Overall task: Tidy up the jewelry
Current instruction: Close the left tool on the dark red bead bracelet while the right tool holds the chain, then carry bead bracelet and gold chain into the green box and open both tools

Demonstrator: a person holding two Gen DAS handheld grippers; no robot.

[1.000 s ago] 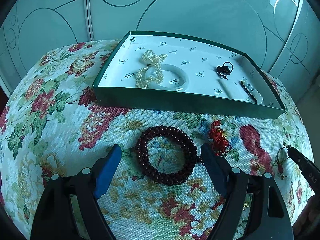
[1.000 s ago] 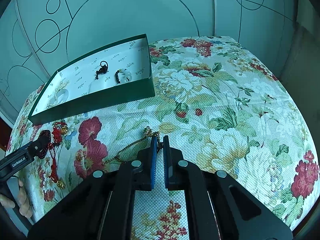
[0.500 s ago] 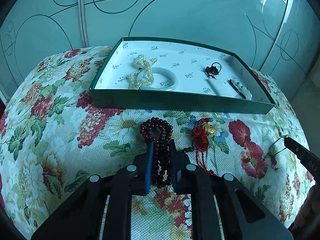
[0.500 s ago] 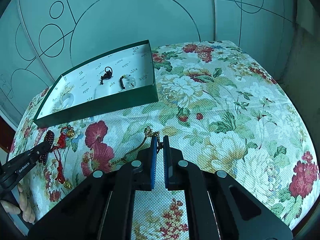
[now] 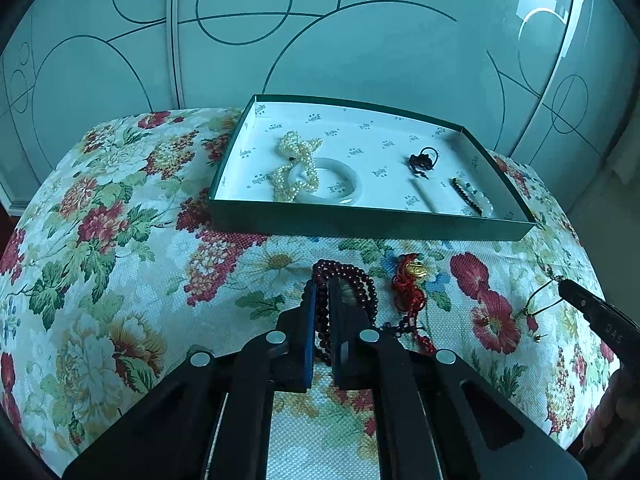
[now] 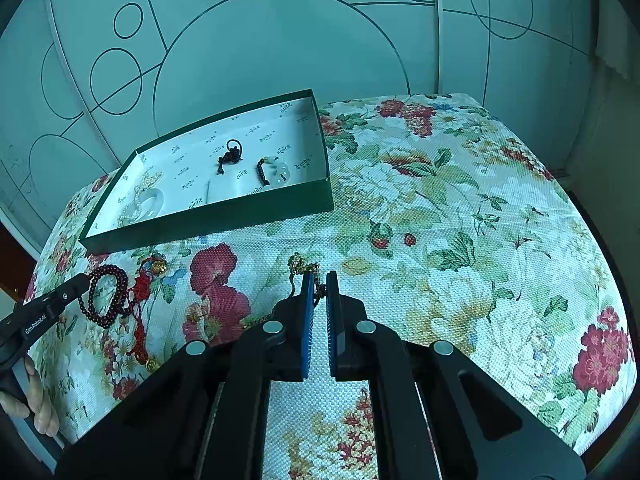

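Observation:
My left gripper (image 5: 322,286) is shut on a dark red bead bracelet (image 5: 360,280), lifted off the floral cloth; it also shows in the right wrist view (image 6: 105,295). A red cord charm with gold pieces (image 5: 410,288) hangs from the bracelet. My right gripper (image 6: 319,280) is shut on a thin gold chain (image 6: 302,265) that trails down-left to the cloth. The green jewelry box (image 5: 360,222) lies ahead with a pearl strand (image 5: 294,168), a white bangle (image 5: 340,184), a black knotted piece (image 5: 422,160) and a jade pendant on dark beads (image 6: 276,170) inside.
The floral cloth (image 6: 460,220) covers a rounded surface that drops off at its edges. A glass panel wall with circle lines (image 5: 320,40) stands just behind the box. The right gripper's tip shows at the right edge of the left wrist view (image 5: 592,312).
My left gripper closed on the bead bracelet, squeezing its ring narrow, and lifted it. Both grippers rose and drew back from the box. The right gripper stayed shut on the chain.

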